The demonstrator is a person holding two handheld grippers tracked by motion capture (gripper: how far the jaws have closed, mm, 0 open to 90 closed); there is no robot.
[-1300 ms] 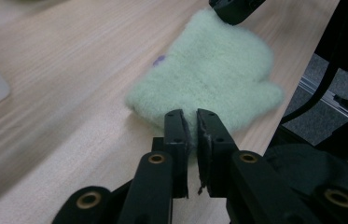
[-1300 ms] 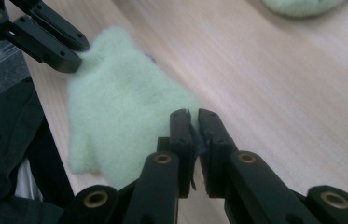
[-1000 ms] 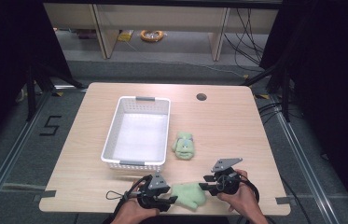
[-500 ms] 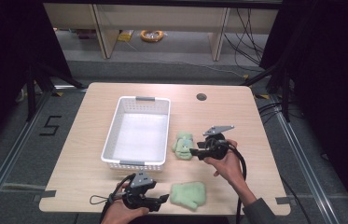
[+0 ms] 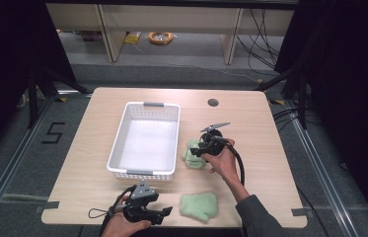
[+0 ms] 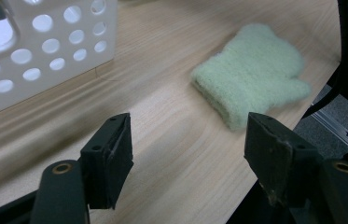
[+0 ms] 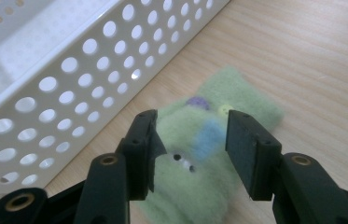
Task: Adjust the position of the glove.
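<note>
My right hand-held gripper (image 7: 190,140) hangs over the buttoned green mitten (image 7: 209,154) just beside the white basket (image 7: 45,93), jaws apart astride it, not yet pinching. I should sink straight down and bite mid-fabric, clear of the basket wall. My left hand-held gripper (image 6: 188,158) stands wide and empty, the plain green mitten (image 6: 251,84) lying ahead on the desk (image 6: 171,126).

the right gripper (image 5: 195,151) hid part of the buttoned green mitten (image 7: 209,154), whose near end was blurred and cut off below.
</note>
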